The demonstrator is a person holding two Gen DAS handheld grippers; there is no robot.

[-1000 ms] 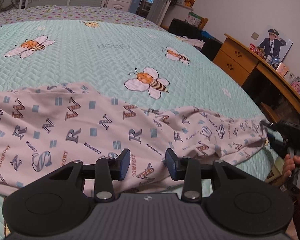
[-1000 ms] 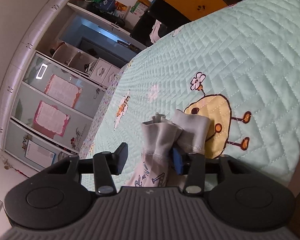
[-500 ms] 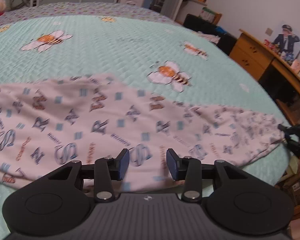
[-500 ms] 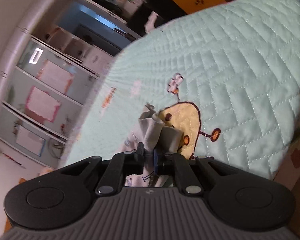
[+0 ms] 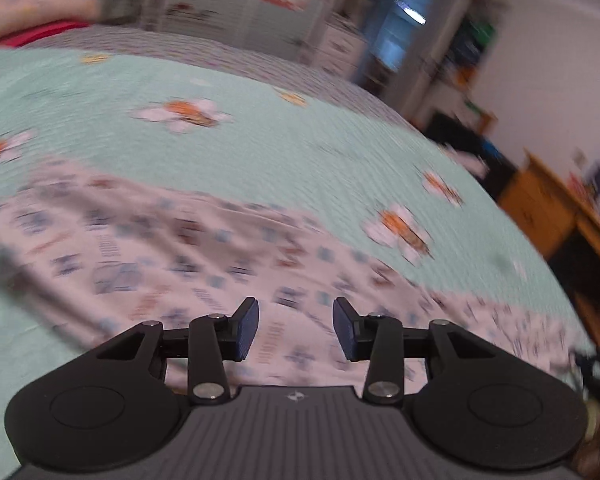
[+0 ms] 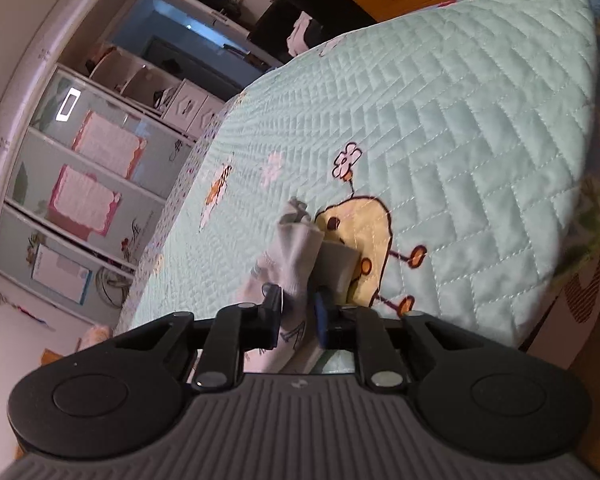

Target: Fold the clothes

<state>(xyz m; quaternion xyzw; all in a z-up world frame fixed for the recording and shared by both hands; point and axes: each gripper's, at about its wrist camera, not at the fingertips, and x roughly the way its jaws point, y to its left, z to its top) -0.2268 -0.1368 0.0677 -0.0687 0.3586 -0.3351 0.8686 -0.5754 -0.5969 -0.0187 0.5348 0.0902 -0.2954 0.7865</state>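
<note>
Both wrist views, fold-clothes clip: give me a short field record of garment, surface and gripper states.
garment: printed pale garment spread across the bed, one end bunched in the right gripper
surface: mint quilted bedspread with bee patterns
left gripper: open, empty, above the garment
right gripper: jaws just closed, shut on the garment's end
image quality: left view blurred, right view sharp
</note>
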